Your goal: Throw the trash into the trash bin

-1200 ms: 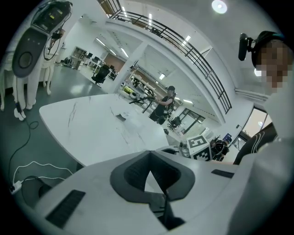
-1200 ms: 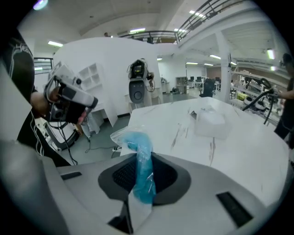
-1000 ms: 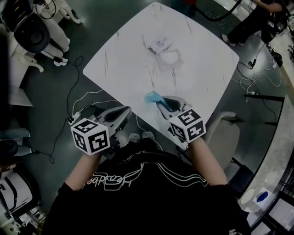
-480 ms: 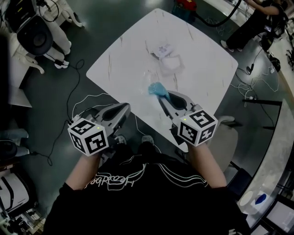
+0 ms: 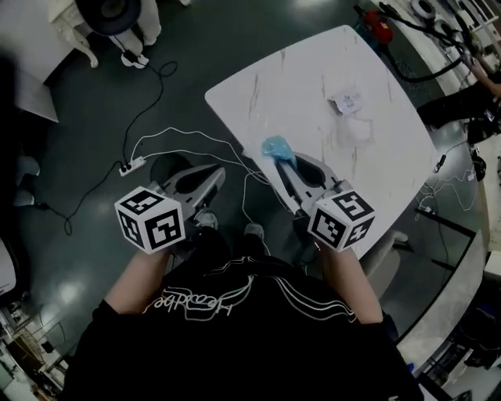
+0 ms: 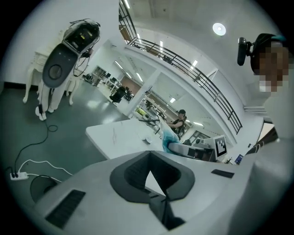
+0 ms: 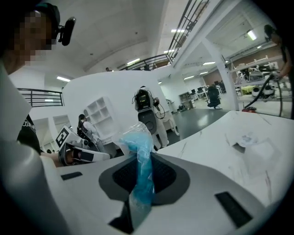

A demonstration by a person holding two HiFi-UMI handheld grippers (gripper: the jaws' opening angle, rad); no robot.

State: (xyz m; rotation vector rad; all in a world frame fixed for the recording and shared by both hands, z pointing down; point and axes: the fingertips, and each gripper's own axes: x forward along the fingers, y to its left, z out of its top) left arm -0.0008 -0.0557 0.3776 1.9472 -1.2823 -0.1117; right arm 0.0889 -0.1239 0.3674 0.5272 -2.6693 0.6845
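My right gripper [image 5: 282, 160] is shut on a crumpled blue plastic bag [image 5: 275, 148], which sticks up between the pads [image 7: 140, 151] over the near edge of the white marble table [image 5: 297, 70]. To its left, my left gripper [image 5: 214, 175] hangs over the dark floor. Its jaws meet at the tips with nothing between them [image 6: 148, 153]. A dark round bin-like thing [image 5: 166, 166] stands on the floor, partly hidden behind the left gripper. A white printed wrapper [image 5: 346, 101] and a clear plastic piece [image 5: 358, 130] lie on the table.
A power strip [image 5: 131, 165] and white cables trail over the floor left of the table. A white machine on legs [image 5: 125, 19] stands at the top left. A pale chair [image 5: 383, 254] is at the right. More cables and equipment crowd the top right.
Both grippers have swung left, away from the table's middle, and the right one has risen with the blue bag still in it. The table now sits further right in the head view.
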